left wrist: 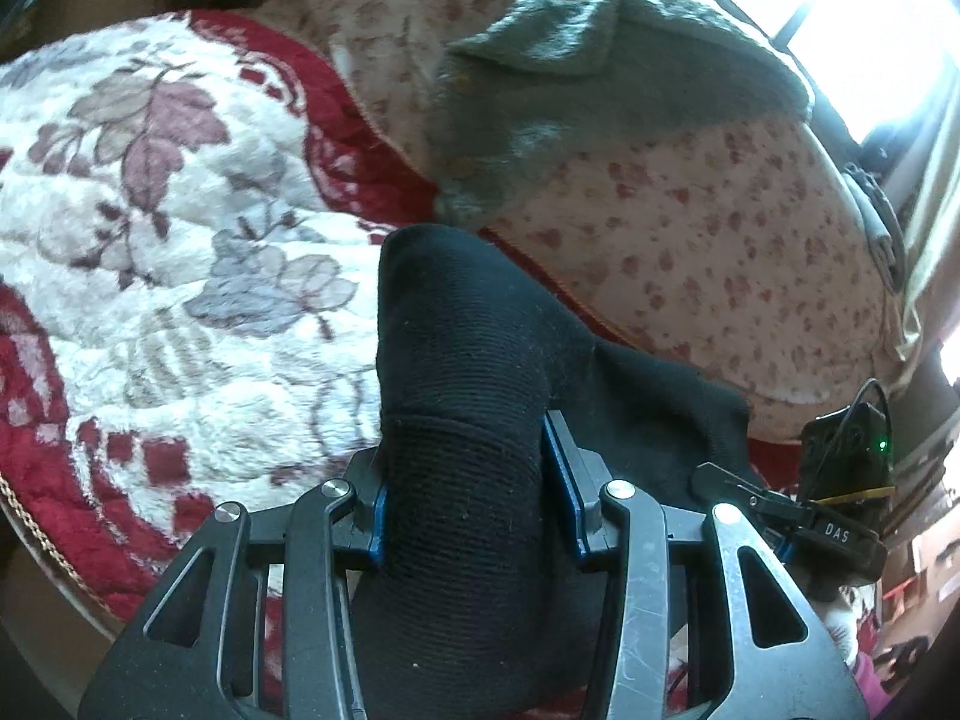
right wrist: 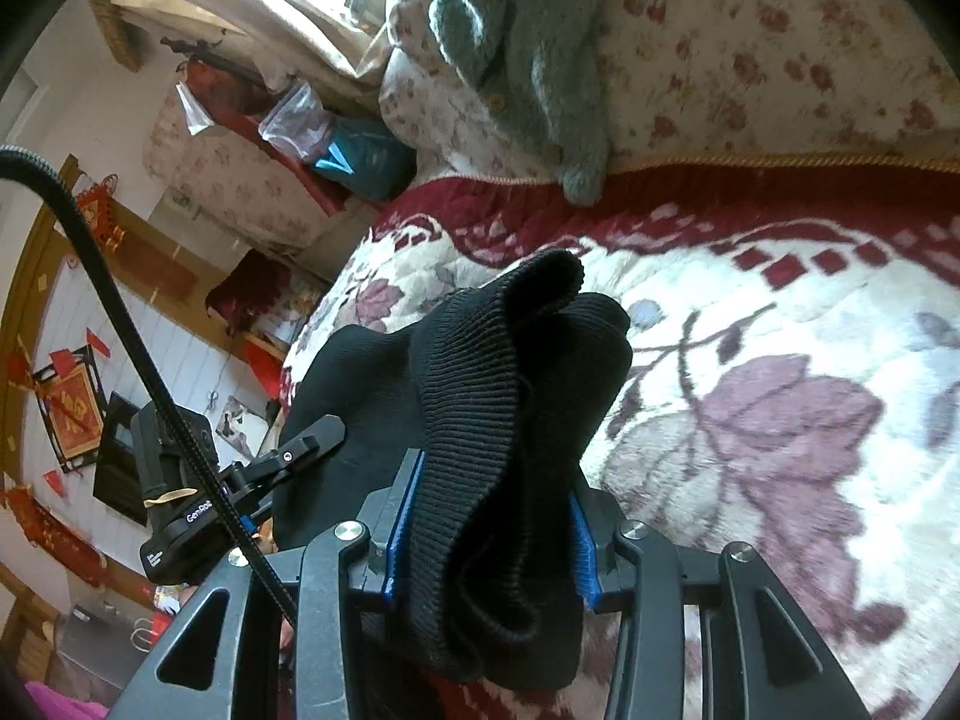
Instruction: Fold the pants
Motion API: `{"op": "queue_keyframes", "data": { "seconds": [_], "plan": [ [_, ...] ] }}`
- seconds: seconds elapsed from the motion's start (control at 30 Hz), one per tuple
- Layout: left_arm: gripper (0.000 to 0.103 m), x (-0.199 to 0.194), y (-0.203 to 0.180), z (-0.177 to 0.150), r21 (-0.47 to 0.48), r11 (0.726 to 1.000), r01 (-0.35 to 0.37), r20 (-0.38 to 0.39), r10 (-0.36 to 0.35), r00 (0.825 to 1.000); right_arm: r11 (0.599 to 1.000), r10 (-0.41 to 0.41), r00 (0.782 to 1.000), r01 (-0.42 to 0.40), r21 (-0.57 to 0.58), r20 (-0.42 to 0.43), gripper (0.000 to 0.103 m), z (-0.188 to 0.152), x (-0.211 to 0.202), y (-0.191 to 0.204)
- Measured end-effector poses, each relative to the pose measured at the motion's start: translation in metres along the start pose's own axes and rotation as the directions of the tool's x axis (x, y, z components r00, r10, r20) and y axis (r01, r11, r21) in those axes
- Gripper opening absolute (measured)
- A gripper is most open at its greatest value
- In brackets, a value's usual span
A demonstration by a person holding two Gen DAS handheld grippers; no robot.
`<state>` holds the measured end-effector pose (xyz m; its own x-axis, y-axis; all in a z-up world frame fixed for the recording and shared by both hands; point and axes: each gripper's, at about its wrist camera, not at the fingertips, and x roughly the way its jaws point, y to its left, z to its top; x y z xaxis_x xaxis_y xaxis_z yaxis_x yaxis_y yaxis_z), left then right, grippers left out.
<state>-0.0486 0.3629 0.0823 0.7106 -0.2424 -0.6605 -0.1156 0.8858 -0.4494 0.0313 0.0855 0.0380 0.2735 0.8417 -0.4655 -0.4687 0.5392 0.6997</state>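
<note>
left tool (left wrist: 474,492): clamped on black knit pants (left wrist: 456,360) | right tool (right wrist: 492,522): clamped on pants' ribbed cuff (right wrist: 480,396) | above floral blanket (left wrist: 180,210)

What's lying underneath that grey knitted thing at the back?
The grey knitted garment rests on a cream quilt with small red flowers, which lies beyond the red and white floral blanket. Whatever sits directly beneath the garment is covered.

A red-and-white floral blanket (left wrist: 150,210) covers the bed, with a spotted quilt (left wrist: 720,228) and grey garment (left wrist: 600,72) on it.
</note>
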Motion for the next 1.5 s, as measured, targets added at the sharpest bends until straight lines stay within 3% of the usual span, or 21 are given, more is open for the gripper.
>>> {"op": "queue_keyframes", "data": {
  "seconds": [0.3, 0.4, 0.67, 0.77, 0.93, 1.17, 1.5],
  "plan": [
    [0.042, 0.023, 0.029, -0.009, -0.053, 0.998, -0.036, -0.045, 0.034, 0.998, 0.999, -0.029, 0.997, 0.031, 0.028, -0.075, 0.043, 0.000, 0.040, -0.023],
    [0.042, 0.029, 0.035, -0.011, -0.069, 0.997, -0.035, -0.055, 0.031, 0.998, 0.998, -0.029, 0.996, 0.034, 0.058, -0.088, 0.050, -0.002, 0.046, -0.034],
    [0.052, 0.033, 0.041, -0.016, -0.100, 0.994, -0.047, -0.056, 0.042, 0.998, 0.998, -0.021, 0.995, 0.027, 0.065, -0.093, 0.052, -0.004, 0.041, -0.036],
    [0.064, 0.032, 0.039, -0.017, -0.089, 0.992, -0.089, -0.050, 0.085, 0.995, 0.996, -0.028, 0.996, 0.035, 0.079, -0.089, 0.052, -0.004, 0.036, -0.035],
    [0.064, 0.027, 0.034, -0.017, -0.069, 0.989, -0.128, -0.059, 0.124, 0.991, 0.996, -0.067, 0.995, 0.070, 0.050, -0.068, 0.052, -0.006, 0.017, -0.027],
    [0.064, 0.004, 0.012, -0.023, 0.011, 0.963, -0.268, 0.013, 0.268, 0.963, 0.991, -0.127, 0.992, 0.126, -0.036, -0.012, 0.052, -0.009, -0.013, -0.002],
    [0.064, -0.026, -0.030, -0.039, 0.070, 0.929, -0.365, 0.125, 0.354, 0.927, 0.954, -0.234, 0.971, 0.239, -0.179, 0.049, 0.056, -0.021, -0.023, 0.040]
  ]
}}
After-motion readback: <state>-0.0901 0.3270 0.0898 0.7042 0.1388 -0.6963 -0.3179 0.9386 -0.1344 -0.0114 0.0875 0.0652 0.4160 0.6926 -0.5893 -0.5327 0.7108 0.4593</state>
